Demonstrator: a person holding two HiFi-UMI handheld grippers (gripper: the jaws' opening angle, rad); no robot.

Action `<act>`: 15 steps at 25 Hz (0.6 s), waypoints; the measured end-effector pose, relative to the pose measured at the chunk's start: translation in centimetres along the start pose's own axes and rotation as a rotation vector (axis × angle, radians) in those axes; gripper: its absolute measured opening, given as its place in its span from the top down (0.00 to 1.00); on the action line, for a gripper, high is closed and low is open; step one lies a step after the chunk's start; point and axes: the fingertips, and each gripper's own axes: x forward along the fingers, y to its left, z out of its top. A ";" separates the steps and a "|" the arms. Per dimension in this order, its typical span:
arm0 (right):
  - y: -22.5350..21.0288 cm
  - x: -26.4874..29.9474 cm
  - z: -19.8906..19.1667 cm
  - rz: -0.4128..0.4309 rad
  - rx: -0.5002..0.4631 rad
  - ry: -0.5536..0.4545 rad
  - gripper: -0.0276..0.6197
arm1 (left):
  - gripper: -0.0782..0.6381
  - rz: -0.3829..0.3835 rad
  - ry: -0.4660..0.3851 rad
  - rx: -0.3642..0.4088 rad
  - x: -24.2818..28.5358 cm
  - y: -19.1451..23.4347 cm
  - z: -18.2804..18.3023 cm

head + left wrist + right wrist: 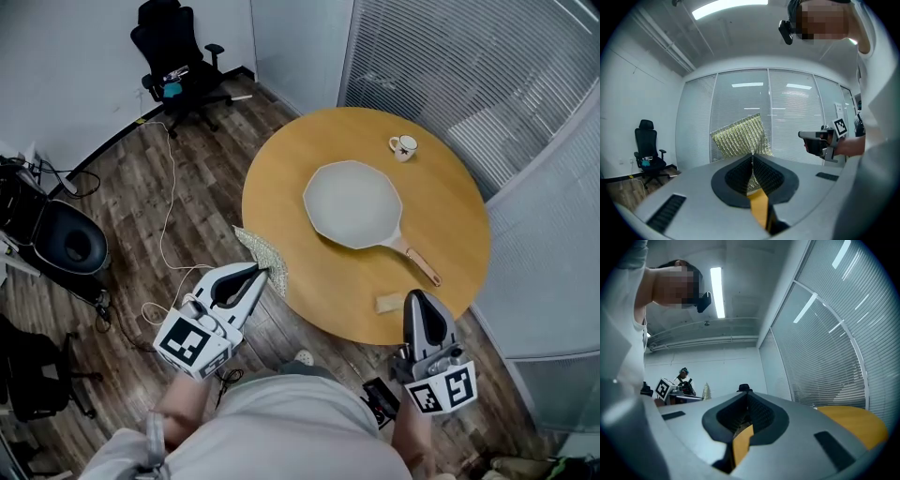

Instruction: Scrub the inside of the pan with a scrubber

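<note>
Shows left gripper (266, 273) clamped on scrubber (263, 249) at table (281, 178) edge; right gripper (417, 298) jaws together, empty; pan (352, 203) resting mid-table.

The left claw (752, 157) has its jaws pinched together on the lower edge of a gold-green mesh scrubber (738, 136), which stands up above them. A strip of bench (759, 206) shows below the jaws. At right a hand (848, 146) holds the right claw (801, 135) level. A black chair (648, 157) stands far left, with blinds (787, 112) behind.
</note>
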 end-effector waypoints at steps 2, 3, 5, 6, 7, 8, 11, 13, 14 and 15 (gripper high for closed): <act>-0.8 0.3 0.1 0.006 0.003 -0.003 0.93 | 0.87 0.006 0.003 -0.005 0.6 0.0 -0.2; -1.2 0.5 0.1 0.007 0.005 -0.005 0.93 | 0.87 0.008 0.004 -0.006 1.0 0.0 -0.3; -1.9 0.6 0.0 0.008 0.008 -0.006 0.93 | 0.87 0.012 0.006 -0.007 1.6 0.0 -0.6; -2.2 0.6 -0.1 0.008 0.008 -0.006 0.93 | 0.87 0.015 0.006 -0.008 1.8 0.1 -0.6; -2.4 0.6 -0.1 0.009 0.008 -0.005 0.93 | 0.87 0.018 0.005 -0.008 2.0 0.1 -0.6; -2.7 0.5 -0.2 0.008 0.008 -0.004 0.93 | 0.87 0.021 0.003 -0.008 2.2 0.0 -0.6; -3.6 0.4 -0.2 0.003 0.012 -0.003 0.93 | 0.87 0.022 0.003 -0.007 2.8 -0.2 -0.5; -4.1 0.5 -0.2 -0.002 0.014 -0.002 0.93 | 0.87 0.022 0.007 -0.006 2.9 -0.3 -0.5; -4.2 0.5 -0.2 -0.004 0.014 -0.002 0.93 | 0.87 0.022 0.009 -0.005 2.9 -0.3 -0.5; -4.3 0.5 -0.3 -0.005 0.013 -0.002 0.93 | 0.87 0.024 0.012 -0.004 2.9 -0.2 -0.5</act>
